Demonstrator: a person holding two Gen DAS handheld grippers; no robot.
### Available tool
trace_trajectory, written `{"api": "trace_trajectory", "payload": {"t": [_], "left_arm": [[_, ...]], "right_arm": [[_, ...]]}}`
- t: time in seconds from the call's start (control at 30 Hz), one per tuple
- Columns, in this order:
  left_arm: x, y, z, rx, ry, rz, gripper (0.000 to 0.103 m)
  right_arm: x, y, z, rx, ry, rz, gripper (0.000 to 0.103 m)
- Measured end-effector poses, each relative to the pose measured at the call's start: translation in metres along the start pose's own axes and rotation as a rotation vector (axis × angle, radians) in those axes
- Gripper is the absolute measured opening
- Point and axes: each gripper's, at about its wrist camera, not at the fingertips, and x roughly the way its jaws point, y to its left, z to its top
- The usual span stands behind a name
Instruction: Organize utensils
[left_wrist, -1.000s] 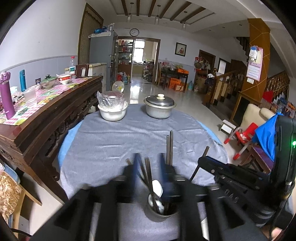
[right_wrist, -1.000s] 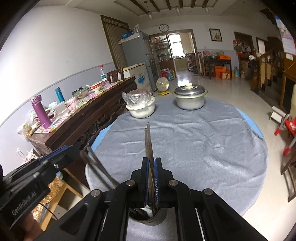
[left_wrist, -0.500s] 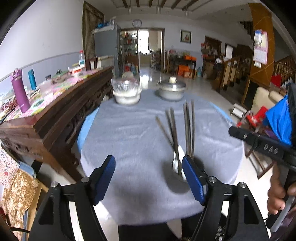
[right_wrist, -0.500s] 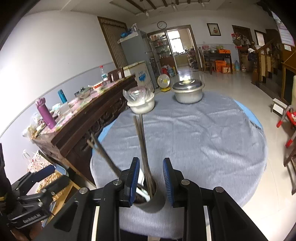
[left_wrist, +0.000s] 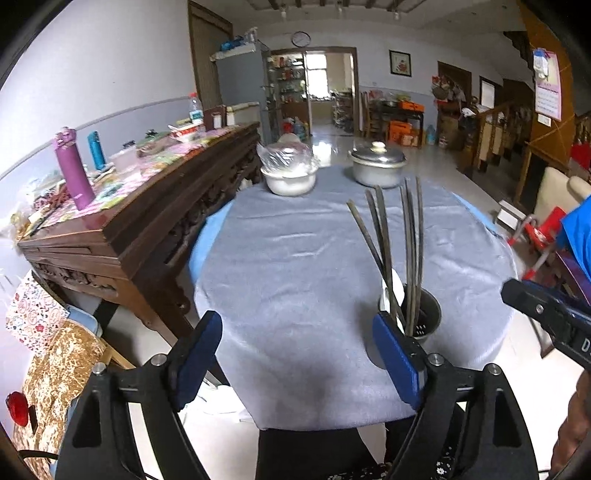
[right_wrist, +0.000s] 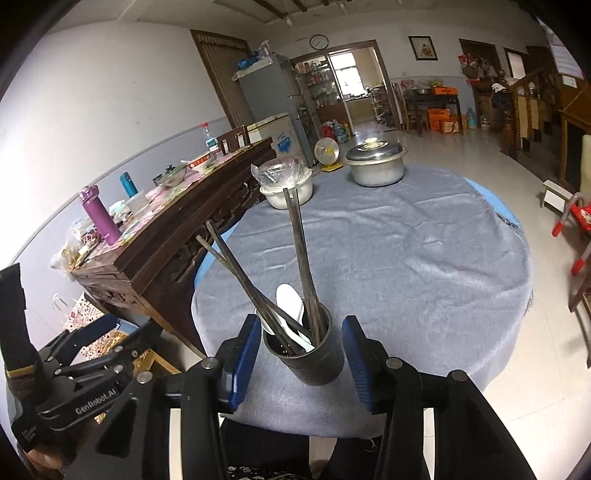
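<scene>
The dark cylindrical utensil cup (right_wrist: 303, 350) stands low in the right wrist frame, dead centre between the blue pads of the right gripper (right_wrist: 301, 354), whose jaws are opening and not pressing it. Dark wooden chopsticks (right_wrist: 299, 254) rise nearly upright, fanning toward upper left; a white plastic spoon (right_wrist: 291, 301) sits among them. The right hand is nearer. In the left wrist view the left gripper (left_wrist: 301, 354) spreads wide and empty, the cup lower right beside its right pad; only the right view looks down into the cup.
</scene>
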Motion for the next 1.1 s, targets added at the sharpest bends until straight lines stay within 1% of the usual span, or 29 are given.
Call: {"api": "trace_trajectory", "payload": {"t": [0.13,0.3,0.43,0.6,0.73,1.1], "left_arm": [[-0.004,0.006,0.001,-0.019,-0.016,0.02,0.086],[-0.006,0.008,0.0,-0.03,-0.017,0.037,0.086],[-0.009,0.012,0.0,-0.039,-0.027,0.051,0.086],[-0.011,0.015,-0.002,-0.051,-0.03,0.067,0.086],[-0.01,0.016,-0.004,-0.053,-0.03,0.093,0.086],[-0.012,0.019,-0.007,-0.06,-0.03,0.097,0.086]], "right_arm": [[-0.004,0.001,-0.006,0.012,0.002,-0.011,0.05],[-0.006,0.008,-0.018,0.006,0.009,-0.037,0.05],[-0.012,0.014,-0.023,-0.01,-0.02,-0.071,0.05],[-0.016,0.019,-0.026,-0.008,-0.034,-0.082,0.051],[-0.017,0.023,-0.029,-0.01,-0.035,-0.091,0.051],[-0.013,0.027,-0.034,-0.007,-0.033,-0.11,0.051]]}}
